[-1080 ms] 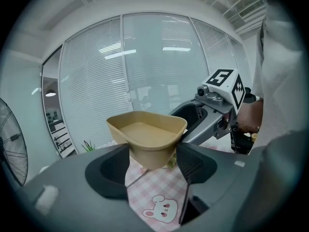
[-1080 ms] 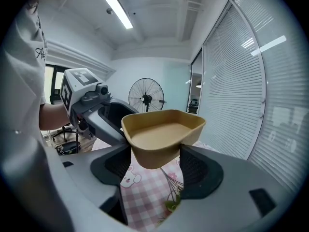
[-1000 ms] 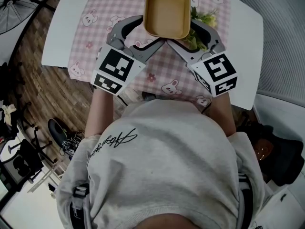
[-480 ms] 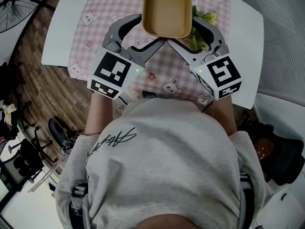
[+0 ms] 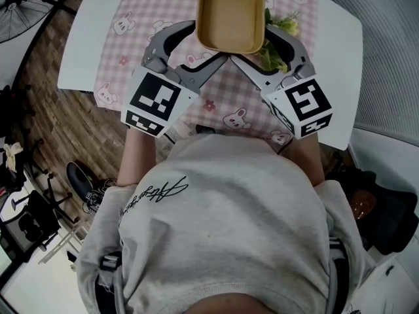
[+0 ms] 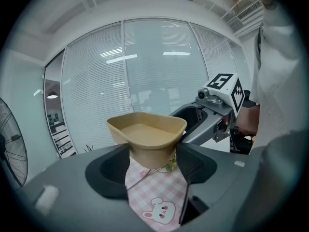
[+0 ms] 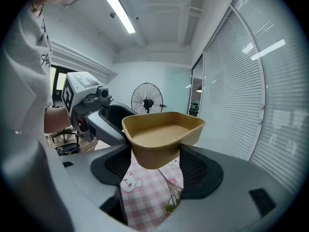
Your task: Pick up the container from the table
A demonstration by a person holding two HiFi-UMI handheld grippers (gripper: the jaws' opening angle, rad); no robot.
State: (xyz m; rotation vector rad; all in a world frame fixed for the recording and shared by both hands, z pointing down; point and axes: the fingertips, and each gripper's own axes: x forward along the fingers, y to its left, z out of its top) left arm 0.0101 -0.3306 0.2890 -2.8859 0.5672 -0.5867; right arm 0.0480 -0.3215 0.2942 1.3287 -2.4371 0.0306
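- An empty tan container (image 5: 230, 15), thin-walled like pressed fibre, hangs clear above the pink checked cloth (image 5: 131, 25) on the white table (image 5: 82, 38).
- The left gripper (image 6: 152, 161) and the right gripper (image 7: 154, 164) each pinch one near corner of its body, just under the rim.
- It looks light but crushable, so a gentle squeeze beneath the flared rim probably suits it best.
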